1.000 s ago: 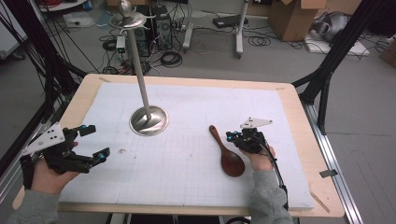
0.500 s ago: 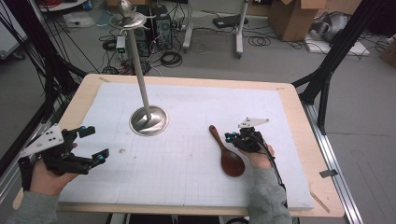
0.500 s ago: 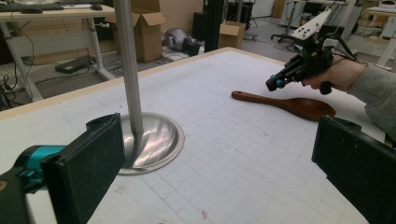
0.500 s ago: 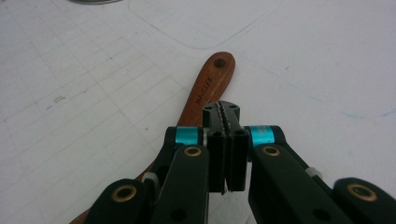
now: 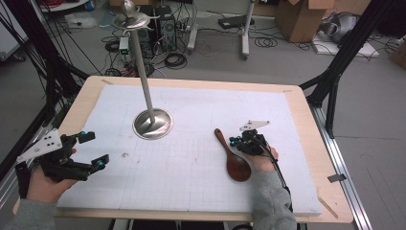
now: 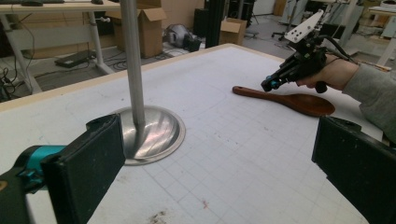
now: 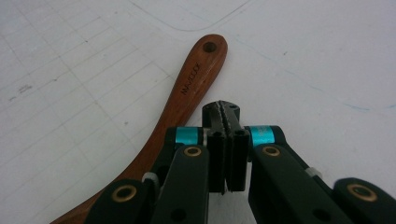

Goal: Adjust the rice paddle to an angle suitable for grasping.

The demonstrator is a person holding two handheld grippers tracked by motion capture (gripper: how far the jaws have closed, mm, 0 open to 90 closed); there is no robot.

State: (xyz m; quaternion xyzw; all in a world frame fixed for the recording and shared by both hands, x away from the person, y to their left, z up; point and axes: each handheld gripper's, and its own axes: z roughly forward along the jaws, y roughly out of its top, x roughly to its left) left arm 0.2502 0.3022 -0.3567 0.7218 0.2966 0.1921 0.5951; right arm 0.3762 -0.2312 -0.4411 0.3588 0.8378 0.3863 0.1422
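Observation:
A dark wooden spoon [image 5: 233, 158] lies on the white gridded mat [image 5: 201, 182], bowl toward the person. My right gripper [image 5: 234, 142] is shut with nothing between its pads. It hangs just right of the spoon's handle [image 7: 187, 93], tips [image 7: 226, 114] low over the mat. In the left gripper view it [image 6: 270, 85] points down at the handle [image 6: 252, 91]. My left gripper [image 5: 95, 150] rests at the mat's near left, jaws wide open and empty [image 6: 219, 163]. It faces a metal stand [image 5: 152, 123] with a round base [image 6: 149, 133] and a tall pole.
The stand's pole [image 5: 141, 72] rises high over the mat's back left. A wooden table rim [image 5: 306, 120] frames the mat. Black frame legs, cables and cardboard boxes [image 5: 299, 19] stand on the floor beyond.
My right gripper has edged slightly left toward the spoon's handle, still shut. The left gripper has stayed put.

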